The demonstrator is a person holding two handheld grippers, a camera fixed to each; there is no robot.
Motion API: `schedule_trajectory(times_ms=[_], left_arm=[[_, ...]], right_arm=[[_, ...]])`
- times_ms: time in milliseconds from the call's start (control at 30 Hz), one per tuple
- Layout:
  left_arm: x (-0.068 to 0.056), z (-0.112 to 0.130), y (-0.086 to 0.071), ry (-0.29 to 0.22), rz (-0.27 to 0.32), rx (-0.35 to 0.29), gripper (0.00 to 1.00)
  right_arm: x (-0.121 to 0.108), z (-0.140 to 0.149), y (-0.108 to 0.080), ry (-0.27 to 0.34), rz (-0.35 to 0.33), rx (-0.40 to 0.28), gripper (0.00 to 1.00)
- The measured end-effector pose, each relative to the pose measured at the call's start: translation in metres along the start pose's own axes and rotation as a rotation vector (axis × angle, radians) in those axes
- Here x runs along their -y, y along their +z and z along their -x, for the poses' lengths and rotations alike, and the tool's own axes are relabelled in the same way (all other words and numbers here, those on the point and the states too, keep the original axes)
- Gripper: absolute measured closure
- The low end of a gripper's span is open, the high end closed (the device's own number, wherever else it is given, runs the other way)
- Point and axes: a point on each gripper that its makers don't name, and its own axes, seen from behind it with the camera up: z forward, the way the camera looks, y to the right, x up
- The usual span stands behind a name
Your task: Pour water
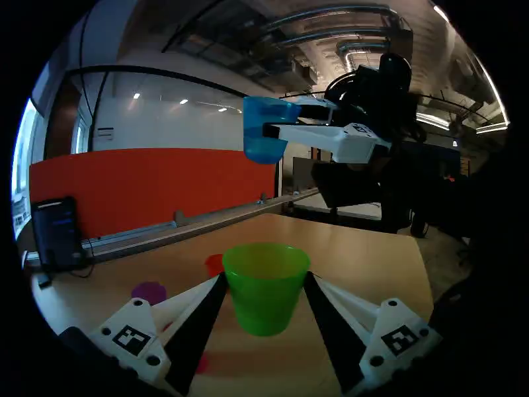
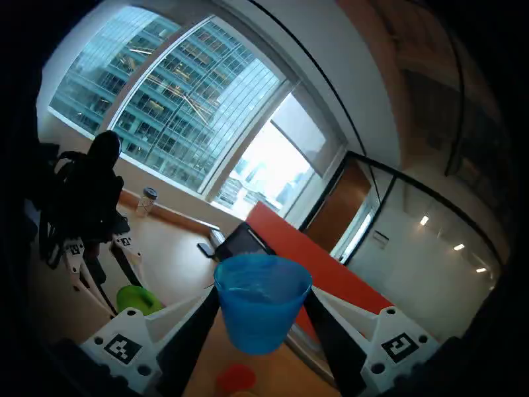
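My left gripper (image 1: 266, 291) is shut on a green cup (image 1: 266, 286), held upright just above the wooden table (image 1: 357, 258). Up and beyond it hangs a blue cup (image 1: 263, 130), gripped by my right gripper (image 1: 272, 126) and roughly upright. In the right gripper view the blue cup (image 2: 262, 301) sits between the fingers of my right gripper (image 2: 262, 304), which is shut on it. Far down at the left of that view are the green cup (image 2: 135, 299) and my left gripper (image 2: 106, 261). I cannot tell whether either cup holds water.
A small red cup (image 1: 214, 264) and a purple one (image 1: 149, 292) stand on the table behind the green cup. A dark phone (image 1: 58, 233) leans by the orange partition (image 1: 152, 185). A bottle (image 2: 145, 201) stands on the window sill. The red cup (image 2: 235, 380) lies below the blue cup.
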Motion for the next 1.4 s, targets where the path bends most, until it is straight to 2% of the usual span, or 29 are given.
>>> schedule_trajectory(times_ms=[167, 400, 600, 867, 1400], left_arm=[[-0.006, 0.001, -0.003, 0.000, 0.016, 0.002, 0.16], [-0.003, 0.002, 0.003, 0.000, 0.013, 0.004, 0.16], [-0.013, 0.000, 0.001, -0.001, 0.027, 0.001, 0.16], [-0.009, -0.007, 0.009, -0.007, 0.026, -0.010, 0.16], [-0.013, -0.015, 0.011, -0.011, 0.040, -0.027, 0.16]], right_arm=[[-0.007, -0.004, 0.004, -0.062, 0.013, -0.004, 0.10], [-0.013, -0.011, 0.010, -0.153, 0.018, -0.001, 0.10], [-0.016, -0.016, 0.015, -0.230, 0.018, 0.003, 0.10], [-0.018, -0.021, 0.016, -0.300, 0.024, -0.001, 0.10], [-0.023, -0.026, 0.019, -0.465, 0.031, 0.006, 0.11]])
